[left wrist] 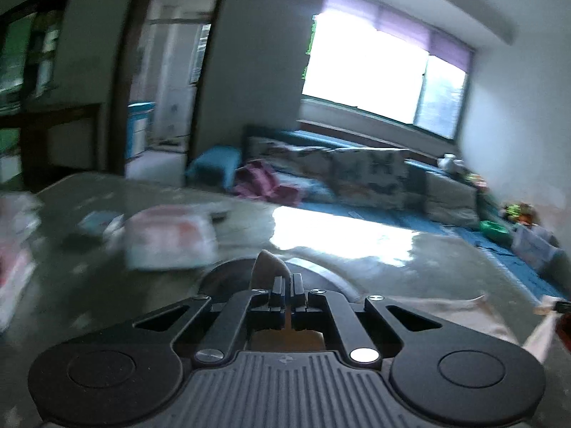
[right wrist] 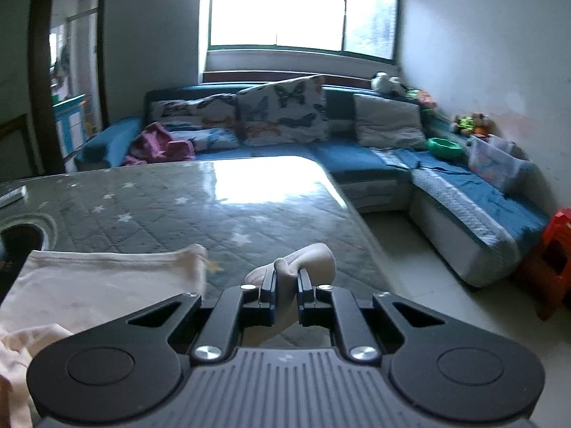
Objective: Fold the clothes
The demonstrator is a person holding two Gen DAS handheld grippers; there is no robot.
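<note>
left wrist view: my left gripper (left wrist: 287, 287) has its two fingers pressed together on one corner of the pale pink garment (left wrist: 267, 267), lifted above the grey star-patterned bench (left wrist: 392, 278). the picture is blurred; two or three white packets (left wrist: 171, 237) at left are hard to make out.

right wrist view: my right gripper (right wrist: 286, 283) pinches one bunched fold of the garment (right wrist: 107, 278), which lies spread on the bench (right wrist: 178, 207) at left, cut off by the frame. one blue sofa (right wrist: 357, 164) stands behind.
</note>
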